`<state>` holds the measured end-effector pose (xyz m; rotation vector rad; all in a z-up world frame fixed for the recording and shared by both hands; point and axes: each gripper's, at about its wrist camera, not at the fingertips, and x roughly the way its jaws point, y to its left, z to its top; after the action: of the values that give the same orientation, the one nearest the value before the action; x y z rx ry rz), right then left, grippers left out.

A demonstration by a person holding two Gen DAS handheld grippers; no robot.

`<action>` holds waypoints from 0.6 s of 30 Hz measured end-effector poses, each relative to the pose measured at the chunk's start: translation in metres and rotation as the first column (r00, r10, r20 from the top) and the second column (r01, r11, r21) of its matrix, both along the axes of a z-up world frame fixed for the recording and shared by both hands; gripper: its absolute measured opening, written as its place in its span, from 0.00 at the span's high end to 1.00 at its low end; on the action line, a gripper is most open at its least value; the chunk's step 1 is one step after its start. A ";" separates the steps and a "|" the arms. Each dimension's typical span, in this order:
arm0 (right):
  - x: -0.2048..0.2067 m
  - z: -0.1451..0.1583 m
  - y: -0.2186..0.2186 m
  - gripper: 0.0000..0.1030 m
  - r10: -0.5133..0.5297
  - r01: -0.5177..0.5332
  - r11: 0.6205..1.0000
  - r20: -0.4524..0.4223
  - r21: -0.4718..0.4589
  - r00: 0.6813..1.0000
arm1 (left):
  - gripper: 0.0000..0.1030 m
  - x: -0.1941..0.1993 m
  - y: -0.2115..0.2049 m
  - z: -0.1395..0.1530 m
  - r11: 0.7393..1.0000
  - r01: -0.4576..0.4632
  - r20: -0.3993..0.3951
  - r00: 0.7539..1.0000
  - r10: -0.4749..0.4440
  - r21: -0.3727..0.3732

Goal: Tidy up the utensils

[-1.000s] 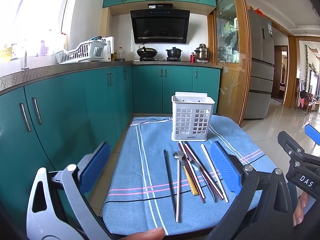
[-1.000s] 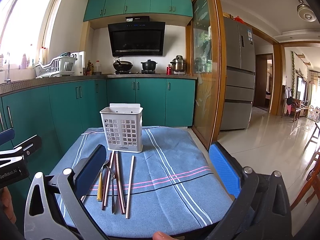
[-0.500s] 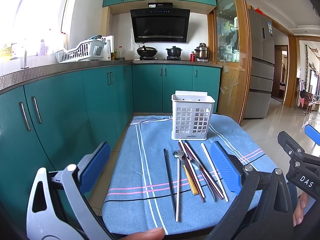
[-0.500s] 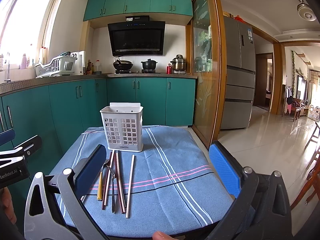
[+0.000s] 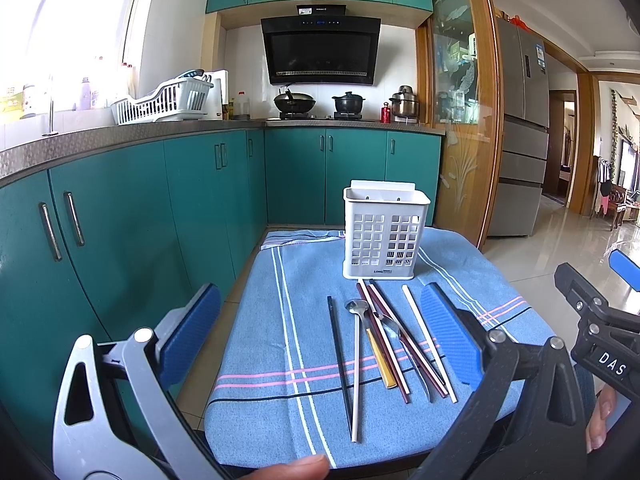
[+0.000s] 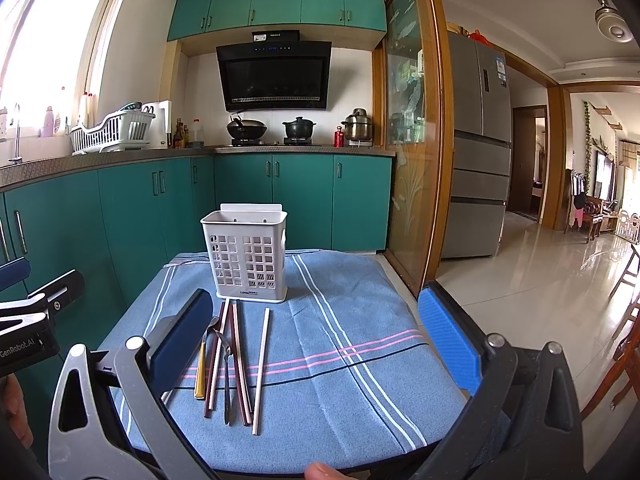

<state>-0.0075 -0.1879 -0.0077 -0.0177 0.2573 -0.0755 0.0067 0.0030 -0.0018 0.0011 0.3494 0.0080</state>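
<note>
A white slotted utensil holder (image 5: 385, 236) (image 6: 249, 256) stands upright at the far side of a blue striped cloth (image 5: 296, 344) (image 6: 340, 360). In front of it lie several utensils side by side: a black chopstick (image 5: 337, 356), a long spoon (image 5: 356, 360), a yellow-handled piece (image 5: 379, 360) (image 6: 200, 368), dark red chopsticks (image 5: 404, 344) (image 6: 240, 364) and a white chopstick (image 5: 428, 340) (image 6: 262, 364). My left gripper (image 5: 320, 336) hovers open near the cloth's front edge, nothing between its blue pads. My right gripper (image 6: 316, 336) is open too, held to the right of the utensils.
Teal cabinets (image 5: 120, 232) run along the left and back, close to the cloth's left edge. A wooden glass door frame (image 6: 420, 160) stands at the right, with tiled floor (image 6: 540, 280) beyond it. A dish rack (image 5: 160, 104) and pots (image 5: 348, 102) sit on the counter.
</note>
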 end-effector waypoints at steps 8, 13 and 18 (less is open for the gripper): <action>0.000 -0.001 0.000 0.03 -0.003 0.003 1.000 0.000 0.001 1.000 | 0.04 0.001 0.000 -0.002 1.000 0.002 -0.002 1.000 -0.002 0.000; 0.000 -0.002 0.000 0.03 0.000 0.000 1.000 -0.001 0.001 1.000 | 0.04 0.001 0.000 -0.001 1.000 0.001 -0.002 1.000 -0.001 0.000; 0.000 -0.003 0.000 0.03 -0.001 0.001 1.000 -0.001 0.002 1.000 | 0.04 0.000 0.000 -0.002 1.000 0.001 -0.003 1.000 -0.001 0.000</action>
<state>-0.0072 -0.1876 -0.0108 -0.0160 0.2580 -0.0761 0.0071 0.0030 -0.0033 0.0016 0.3521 0.0066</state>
